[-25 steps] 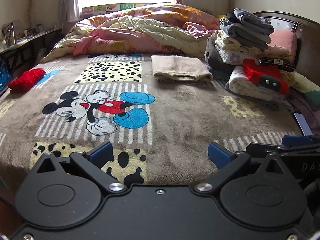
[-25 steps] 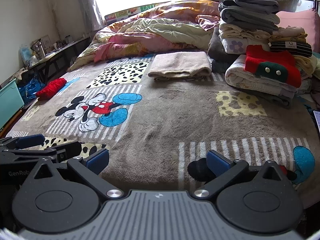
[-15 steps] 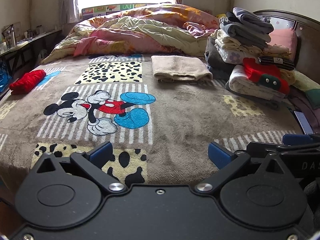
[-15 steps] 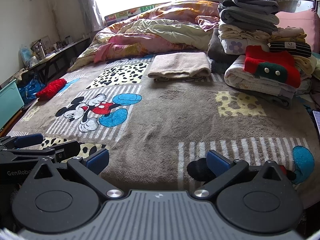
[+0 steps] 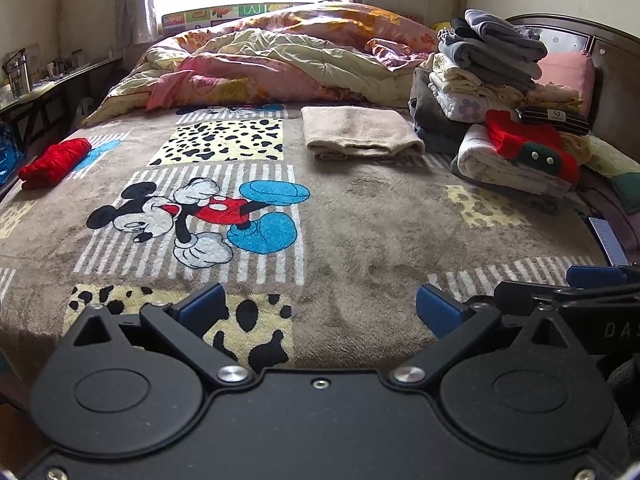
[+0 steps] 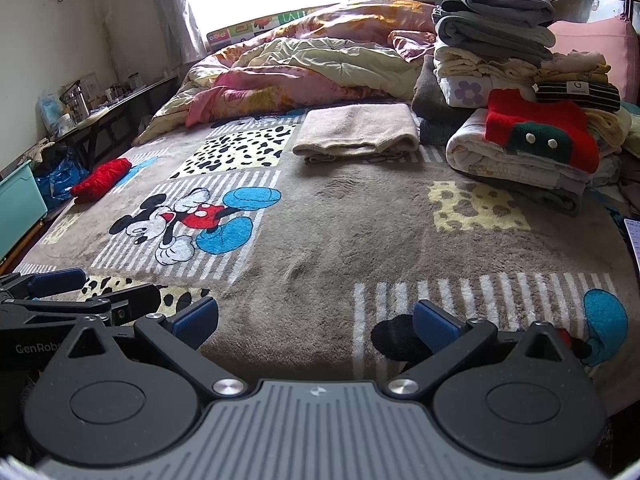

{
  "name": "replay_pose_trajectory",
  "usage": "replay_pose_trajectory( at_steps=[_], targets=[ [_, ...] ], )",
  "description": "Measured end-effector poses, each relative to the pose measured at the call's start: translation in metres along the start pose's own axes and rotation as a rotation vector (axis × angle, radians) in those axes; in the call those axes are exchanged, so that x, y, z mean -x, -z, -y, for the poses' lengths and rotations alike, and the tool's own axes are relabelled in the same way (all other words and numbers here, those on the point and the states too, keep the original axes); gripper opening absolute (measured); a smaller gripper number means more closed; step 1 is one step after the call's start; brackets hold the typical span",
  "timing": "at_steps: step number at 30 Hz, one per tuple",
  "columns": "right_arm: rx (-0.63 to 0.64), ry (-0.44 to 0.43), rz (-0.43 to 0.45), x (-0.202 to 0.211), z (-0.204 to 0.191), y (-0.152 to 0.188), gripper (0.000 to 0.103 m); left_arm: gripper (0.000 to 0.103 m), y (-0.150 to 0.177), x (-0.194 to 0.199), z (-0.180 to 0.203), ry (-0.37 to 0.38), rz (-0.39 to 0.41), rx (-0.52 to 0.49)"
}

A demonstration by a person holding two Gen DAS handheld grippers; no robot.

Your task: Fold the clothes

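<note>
A folded beige garment [image 5: 360, 132] [image 6: 358, 130] lies on the far middle of the brown Mickey Mouse blanket [image 5: 360, 216] [image 6: 340, 232]. A rolled red garment [image 5: 54, 162] [image 6: 102, 178] lies at the blanket's left edge. A tall pile of folded clothes [image 5: 504, 96] [image 6: 516, 92], with a red and green piece on it, stands at the right. My left gripper [image 5: 320, 308] is open and empty, low over the blanket's near edge. My right gripper [image 6: 316, 318] is open and empty beside it, to its right.
A crumpled pink and yellow quilt [image 5: 276, 64] [image 6: 304, 64] fills the back of the bed under the window. A dark headboard [image 5: 612, 92] and pink pillow [image 6: 592, 44] are at the right. A cluttered bench [image 6: 100, 108] runs along the left wall.
Both grippers have drifted very slightly; the view has shifted a little. Nothing on the bed has moved.
</note>
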State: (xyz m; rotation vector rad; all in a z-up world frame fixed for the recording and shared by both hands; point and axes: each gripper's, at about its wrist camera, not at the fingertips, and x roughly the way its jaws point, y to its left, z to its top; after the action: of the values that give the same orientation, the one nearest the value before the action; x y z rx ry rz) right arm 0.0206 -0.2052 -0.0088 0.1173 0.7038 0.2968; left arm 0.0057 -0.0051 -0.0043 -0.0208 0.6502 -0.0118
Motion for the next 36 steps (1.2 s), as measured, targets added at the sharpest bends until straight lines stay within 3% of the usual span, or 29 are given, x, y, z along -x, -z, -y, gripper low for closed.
replay_pose_trajectory(
  at_steps=[36],
  targets=[
    [-0.008, -0.012, -0.018, -0.011, 0.002, -0.001, 0.103, 0.103, -0.002, -0.009, -0.003, -0.011, -0.031, 0.004]
  ],
)
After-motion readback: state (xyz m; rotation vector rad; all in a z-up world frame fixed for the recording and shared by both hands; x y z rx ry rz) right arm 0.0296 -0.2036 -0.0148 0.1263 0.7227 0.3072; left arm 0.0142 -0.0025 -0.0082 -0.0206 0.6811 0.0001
